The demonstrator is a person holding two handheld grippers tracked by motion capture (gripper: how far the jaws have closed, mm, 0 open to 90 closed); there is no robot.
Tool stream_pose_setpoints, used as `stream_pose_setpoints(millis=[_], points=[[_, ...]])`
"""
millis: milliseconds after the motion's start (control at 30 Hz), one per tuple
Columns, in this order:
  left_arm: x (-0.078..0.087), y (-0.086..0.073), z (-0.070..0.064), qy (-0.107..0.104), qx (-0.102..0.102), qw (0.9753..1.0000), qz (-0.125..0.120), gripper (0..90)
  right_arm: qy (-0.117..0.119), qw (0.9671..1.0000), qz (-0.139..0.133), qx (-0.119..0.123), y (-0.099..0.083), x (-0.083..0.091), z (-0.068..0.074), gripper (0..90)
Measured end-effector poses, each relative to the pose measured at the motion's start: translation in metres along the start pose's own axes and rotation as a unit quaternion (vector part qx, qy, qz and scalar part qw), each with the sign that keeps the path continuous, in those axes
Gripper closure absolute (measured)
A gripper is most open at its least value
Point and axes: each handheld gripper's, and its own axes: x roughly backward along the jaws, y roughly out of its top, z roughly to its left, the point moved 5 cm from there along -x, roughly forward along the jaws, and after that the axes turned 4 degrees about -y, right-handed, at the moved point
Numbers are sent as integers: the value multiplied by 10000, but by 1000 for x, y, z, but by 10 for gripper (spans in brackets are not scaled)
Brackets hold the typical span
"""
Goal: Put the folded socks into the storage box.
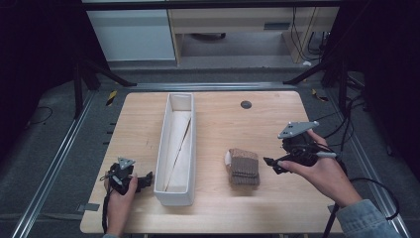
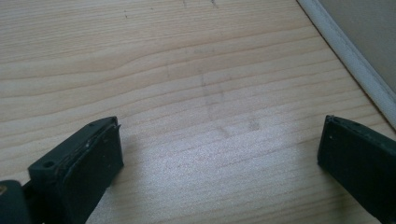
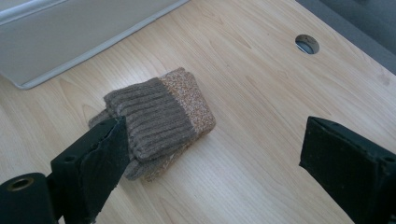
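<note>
Plainly, unlabelled brown socks [image 3: 156, 121] lie folded.

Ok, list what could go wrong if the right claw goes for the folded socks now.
The right claw is open beside the folded socks, offset to one side, so it may pinch only the ribbed cuff and unfold the bundle. Pushing could slide them toward the white bin.

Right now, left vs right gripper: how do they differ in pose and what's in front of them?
1. The left gripper sits low at the near left of the wooden table, beside the long white open box; the right gripper is at the right.
2. The left gripper faces bare wood; the right gripper points at the folded brown knit socks.

Shared: both open, both empty, each held in one hand.
</note>
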Motion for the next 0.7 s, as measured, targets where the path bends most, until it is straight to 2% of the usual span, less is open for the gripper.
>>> stream_pose_setpoints(millis=[233, 367, 700], points=[[0, 0, 0, -4, -6, 10000, 5, 0, 129, 9998, 41, 145, 4, -7, 3, 102], [0, 0, 0, -5, -8, 10000, 6, 0, 177, 9992, 122, 326, 7, -10, 5, 148], [0, 0, 0, -5, -8, 10000, 4, 0, 316, 9981, 178, 489, 11, -16, 9, 199]])
